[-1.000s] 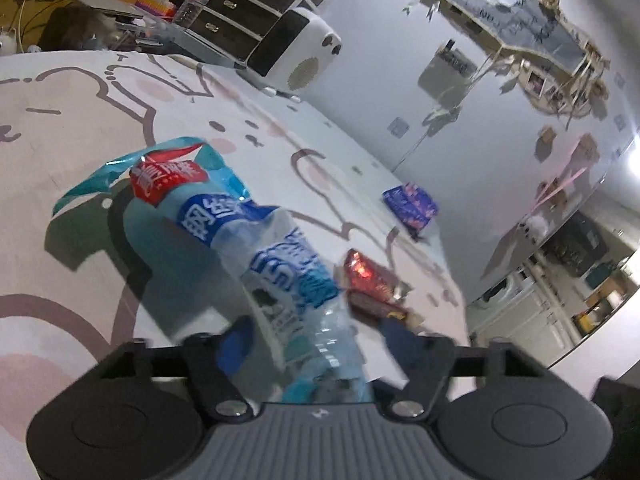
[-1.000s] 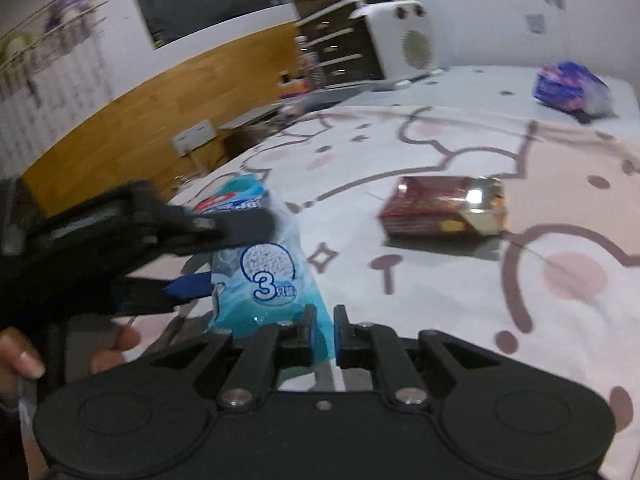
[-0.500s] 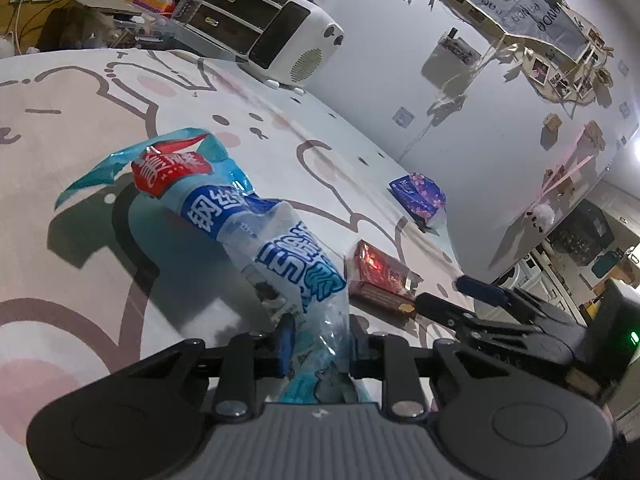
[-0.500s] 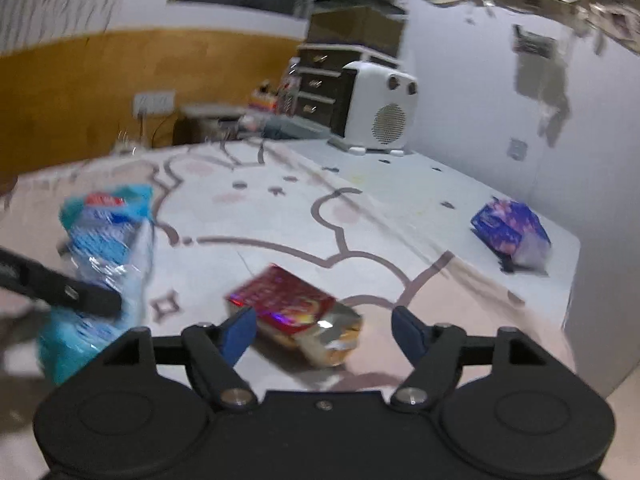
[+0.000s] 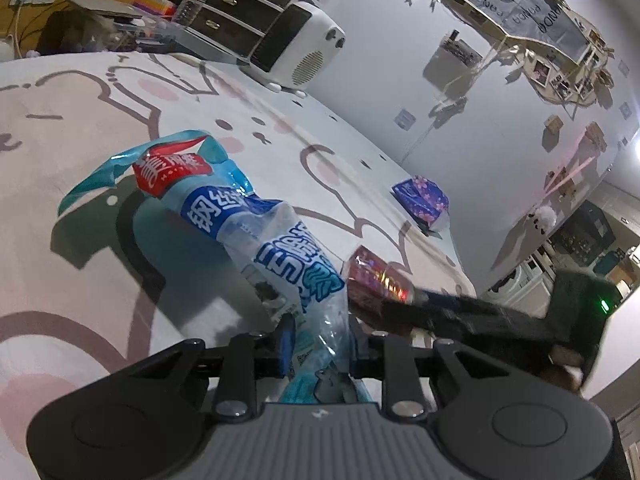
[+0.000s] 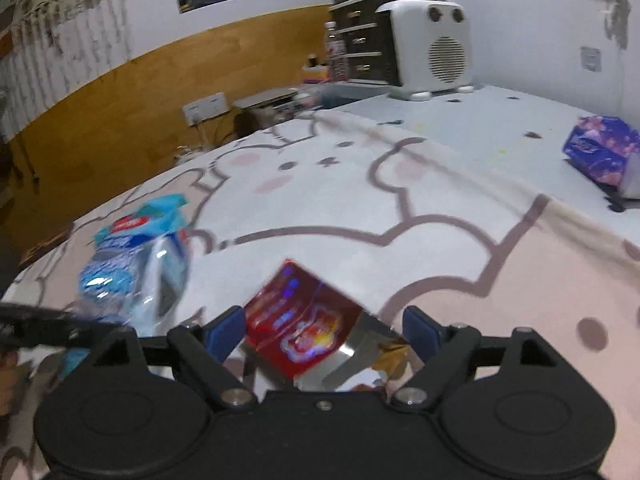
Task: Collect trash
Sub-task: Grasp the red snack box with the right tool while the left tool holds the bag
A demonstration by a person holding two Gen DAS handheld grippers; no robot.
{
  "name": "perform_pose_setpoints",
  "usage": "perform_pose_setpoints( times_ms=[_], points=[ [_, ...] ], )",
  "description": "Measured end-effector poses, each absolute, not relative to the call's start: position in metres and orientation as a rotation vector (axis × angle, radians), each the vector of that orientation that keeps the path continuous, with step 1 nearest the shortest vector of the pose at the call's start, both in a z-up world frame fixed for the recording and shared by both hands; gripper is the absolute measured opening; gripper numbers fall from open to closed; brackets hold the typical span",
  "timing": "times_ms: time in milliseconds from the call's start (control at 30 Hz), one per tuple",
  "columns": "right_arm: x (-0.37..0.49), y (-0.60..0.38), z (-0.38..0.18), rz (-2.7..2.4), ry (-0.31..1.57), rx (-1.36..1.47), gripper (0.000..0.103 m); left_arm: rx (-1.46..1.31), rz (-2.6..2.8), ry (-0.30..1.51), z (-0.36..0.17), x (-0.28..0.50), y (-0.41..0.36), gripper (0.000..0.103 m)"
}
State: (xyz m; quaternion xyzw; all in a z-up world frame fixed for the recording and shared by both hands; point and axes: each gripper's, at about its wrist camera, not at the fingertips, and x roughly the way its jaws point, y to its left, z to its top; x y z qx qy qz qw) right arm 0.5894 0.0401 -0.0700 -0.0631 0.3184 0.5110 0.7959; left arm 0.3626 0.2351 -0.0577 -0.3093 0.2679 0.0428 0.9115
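Pinching the crumpled blue bag at its near end, the left gripper has its jaws nearly together on thin film, and the rest of the bag trails away over the cartoon-print tabletop. That film is slick and loose, so it could slide out on a lift, or the far end could drag and snag. To the right, the red pack lies flat and skewed between the blue pads of the right gripper, whose jaws have just been opening and stand wide, not pressing it. Closing across its corners could twist the pack or squirt it out. Farthest right, the purple pack waits near the tabletop's edge, where a nudge might tip it off.
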Motion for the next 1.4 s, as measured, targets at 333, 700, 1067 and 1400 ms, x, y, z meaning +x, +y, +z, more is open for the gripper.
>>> perform_pose_setpoints(
  times_ms=[333,700,1067,1400],
  points=[
    [0.533,0.054,-0.065,1.083,0.560,-0.392,0.085,-0.635,0.112,0.532,-0.054,0.359,0.239,0.027],
    [0.533,0.061,-0.067,0.998,0.588,-0.340,0.054,-0.555,0.114,0.528,-0.048,0.358,0.232,0.022],
    [0.476,0.019,-0.056,0.794,0.571,-0.121,0.051,-0.485,0.063,0.507,-0.039,0.350,0.217,0.018],
    [0.429,-0.035,-0.048,0.647,0.535,-0.001,0.051,-0.397,-0.026,0.530,-0.030,0.333,0.181,0.018]
  ],
)
